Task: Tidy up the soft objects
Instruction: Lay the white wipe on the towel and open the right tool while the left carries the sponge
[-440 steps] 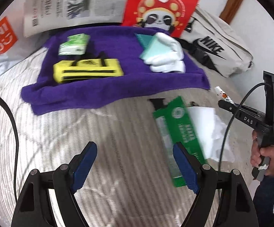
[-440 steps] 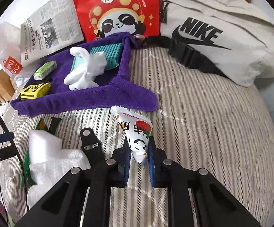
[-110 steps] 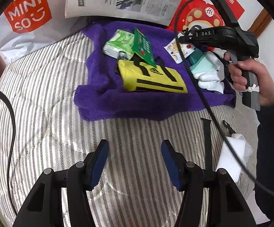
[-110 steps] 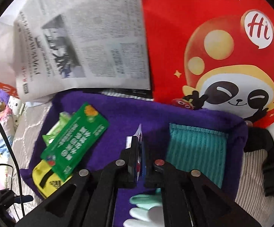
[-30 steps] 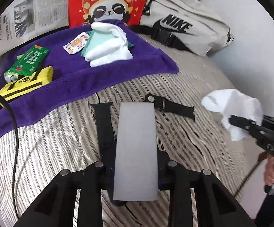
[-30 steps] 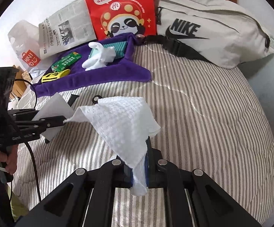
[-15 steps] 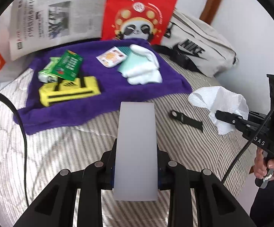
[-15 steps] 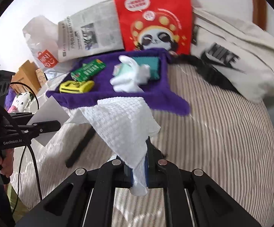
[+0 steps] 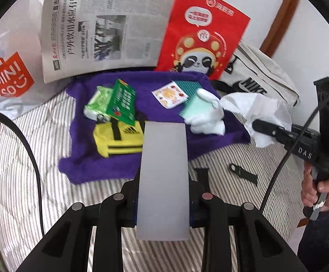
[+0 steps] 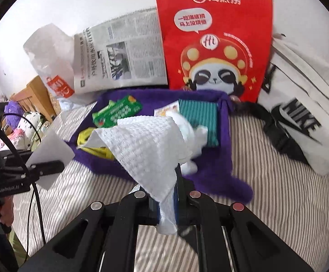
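Note:
My left gripper [image 9: 164, 195] is shut on a flat grey-white sheet [image 9: 163, 176], held above the striped bed before the purple towel [image 9: 155, 111]. My right gripper [image 10: 166, 204] is shut on a white waffle paper towel [image 10: 146, 149], held at the towel's near edge; it also shows in the left wrist view [image 9: 257, 113]. On the purple towel lie a yellow pouch [image 9: 116, 140], a green packet [image 9: 121, 102], a green tissue pack [image 9: 96, 102], a snack sachet [image 9: 170, 96], a teal cloth [image 10: 197, 117] and white gloves [image 9: 207, 117].
A newspaper [image 9: 101, 34], a red panda bag [image 9: 203, 36] and a Miniso bag [image 9: 8, 77] stand against the wall behind the towel. A beige Nike bag [image 10: 300, 113] lies at the right. Two black straps [image 9: 243, 173] lie on the striped bedcover [image 9: 28, 158].
Both grippers have moved closer to the purple towel, still holding the grey sheet and the paper towel. The right gripper now hangs over the towel's near right edge.

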Motion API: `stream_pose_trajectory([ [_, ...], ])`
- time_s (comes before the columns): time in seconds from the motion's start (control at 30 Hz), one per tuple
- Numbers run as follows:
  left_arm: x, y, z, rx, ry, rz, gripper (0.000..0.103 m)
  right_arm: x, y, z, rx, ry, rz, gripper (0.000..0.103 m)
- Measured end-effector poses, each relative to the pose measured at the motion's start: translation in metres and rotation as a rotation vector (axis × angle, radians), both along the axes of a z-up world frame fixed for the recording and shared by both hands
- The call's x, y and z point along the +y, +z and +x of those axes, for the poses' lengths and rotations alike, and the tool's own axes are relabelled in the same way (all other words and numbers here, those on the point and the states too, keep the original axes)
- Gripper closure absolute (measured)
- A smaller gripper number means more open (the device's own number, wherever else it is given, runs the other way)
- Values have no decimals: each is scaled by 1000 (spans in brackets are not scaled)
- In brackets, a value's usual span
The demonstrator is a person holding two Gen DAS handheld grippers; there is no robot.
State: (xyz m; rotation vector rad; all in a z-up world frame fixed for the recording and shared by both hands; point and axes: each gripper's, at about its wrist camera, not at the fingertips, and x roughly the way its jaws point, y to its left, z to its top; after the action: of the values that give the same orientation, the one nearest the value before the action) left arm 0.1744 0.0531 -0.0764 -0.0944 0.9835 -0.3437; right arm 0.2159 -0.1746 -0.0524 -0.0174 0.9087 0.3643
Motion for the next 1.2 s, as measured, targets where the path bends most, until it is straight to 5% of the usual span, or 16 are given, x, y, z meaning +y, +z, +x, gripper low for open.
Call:
stream_pose_trajectory([
  [0.23,21,13,27,-14,43,-10,75,33,1,44,17,59,0,94],
  [0.57,50,14,53,-7,79,-11,75,86,-61,83,174,129,-44,94],
  [0.9,60,6,60,0,76,-39,74,102,-96,98,237,133,-100,94],
  [1.0,60,5,62,1,75,-43,74,99,-95,96,241,150,-77,81],
  [1.07,60,2,63,7,76,-44,74,93,-94,94,254,142,-46,54],
  [1.2,62,-2,67,16,82,-62,74,86,-86,89,241,130,-30,45],
])
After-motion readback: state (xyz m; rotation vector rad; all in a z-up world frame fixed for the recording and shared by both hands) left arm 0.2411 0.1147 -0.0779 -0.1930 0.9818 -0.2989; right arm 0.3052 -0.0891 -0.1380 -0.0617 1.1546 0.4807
